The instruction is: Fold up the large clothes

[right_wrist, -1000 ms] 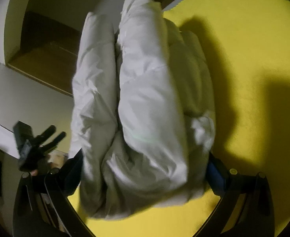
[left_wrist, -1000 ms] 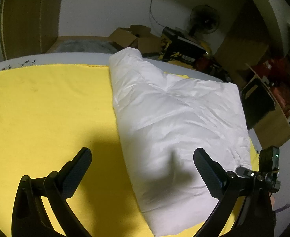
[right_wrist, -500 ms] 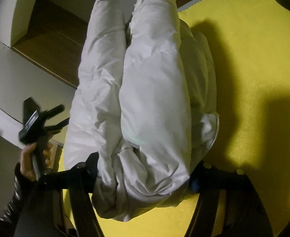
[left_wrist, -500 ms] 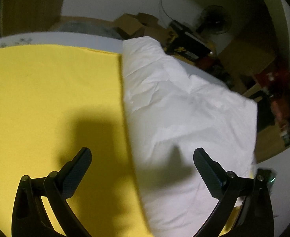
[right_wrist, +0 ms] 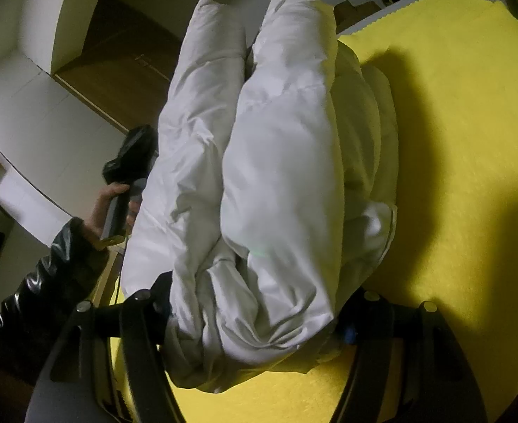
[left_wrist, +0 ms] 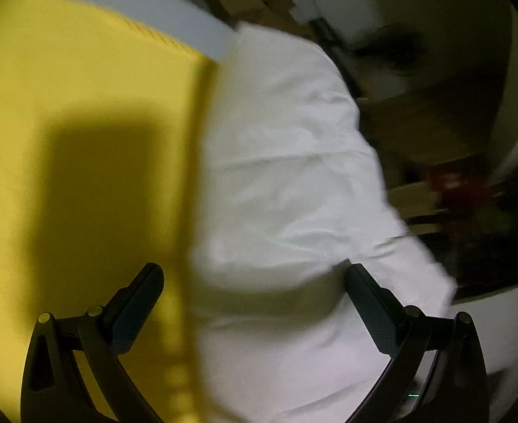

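A white puffy jacket (left_wrist: 287, 176), folded into a thick bundle, lies along the edge of a yellow cloth (left_wrist: 82, 112) on the table. My left gripper (left_wrist: 255, 303) is open just above the jacket's near end; its right finger is over the white fabric, its left finger over the yellow cloth. In the right wrist view the jacket (right_wrist: 276, 162) shows as several stacked folds. My right gripper (right_wrist: 255, 303) has its jaws around the bundle's near end, fabric filling the gap between them. The left gripper, held in a hand, shows behind the bundle (right_wrist: 125, 183).
Cardboard boxes (left_wrist: 259, 0) and a fan (left_wrist: 393, 46) stand blurred beyond the table's far edge. Shelves with red items (left_wrist: 470, 190) are at the right. A wooden cabinet (right_wrist: 118, 63) is behind the jacket in the right wrist view.
My left gripper has moved closer over the jacket and swung, blurring the view. My right gripper has narrowed onto the bundle's end. The hand with the left gripper came nearer the bundle.
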Demonstrator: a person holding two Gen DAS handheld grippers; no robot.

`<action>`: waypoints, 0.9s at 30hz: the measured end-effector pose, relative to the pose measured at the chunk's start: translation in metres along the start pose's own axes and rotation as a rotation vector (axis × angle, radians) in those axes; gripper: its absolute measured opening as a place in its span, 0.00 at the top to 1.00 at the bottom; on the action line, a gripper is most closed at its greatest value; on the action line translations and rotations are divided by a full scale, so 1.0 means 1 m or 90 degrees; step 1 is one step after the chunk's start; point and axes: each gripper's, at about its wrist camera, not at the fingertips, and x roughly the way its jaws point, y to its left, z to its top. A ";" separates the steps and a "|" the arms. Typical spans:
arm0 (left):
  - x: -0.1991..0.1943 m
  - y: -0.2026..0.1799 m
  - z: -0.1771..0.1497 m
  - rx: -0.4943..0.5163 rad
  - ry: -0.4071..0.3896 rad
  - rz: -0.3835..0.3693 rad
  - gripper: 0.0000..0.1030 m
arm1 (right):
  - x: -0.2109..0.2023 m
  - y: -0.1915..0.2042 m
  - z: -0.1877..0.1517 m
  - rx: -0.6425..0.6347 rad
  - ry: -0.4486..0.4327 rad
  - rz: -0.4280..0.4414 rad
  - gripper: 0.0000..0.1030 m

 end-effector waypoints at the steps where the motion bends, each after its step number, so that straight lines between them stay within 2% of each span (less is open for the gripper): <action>1: 0.006 0.000 0.000 -0.010 0.011 -0.048 0.00 | 0.000 0.000 0.000 -0.001 0.000 0.000 0.32; 3: 0.013 -0.003 0.001 0.003 0.016 -0.050 0.00 | -0.001 0.003 0.000 -0.004 0.001 -0.001 0.32; 7: 0.029 -0.012 -0.001 0.082 0.021 -0.052 0.00 | -0.007 0.006 0.002 -0.010 0.003 -0.004 0.31; 12: 0.032 -0.010 0.004 0.073 0.017 -0.050 0.01 | -0.004 0.011 0.003 -0.016 0.005 -0.008 0.30; 15: 0.028 -0.012 0.001 0.085 0.018 -0.035 0.06 | -0.003 0.013 0.003 -0.019 0.004 -0.011 0.30; 17: 0.029 -0.018 0.003 0.095 0.008 -0.025 0.12 | -0.003 0.015 0.003 -0.026 0.001 -0.016 0.34; 18: 0.030 -0.020 0.002 0.102 0.000 -0.021 0.19 | -0.003 0.017 0.003 -0.031 -0.002 -0.018 0.36; 19: 0.031 -0.027 -0.002 0.111 -0.009 -0.017 0.32 | -0.002 0.019 0.003 -0.037 -0.004 -0.018 0.40; 22: 0.018 -0.043 -0.011 0.163 -0.030 0.004 0.55 | -0.002 0.027 0.002 -0.064 -0.017 -0.024 0.51; 25: 0.008 -0.051 -0.013 0.179 -0.038 0.017 0.66 | -0.001 0.036 0.003 -0.078 -0.020 -0.036 0.58; 27: -0.001 -0.061 -0.015 0.204 -0.051 0.034 0.69 | -0.004 0.051 0.006 -0.090 -0.022 -0.055 0.61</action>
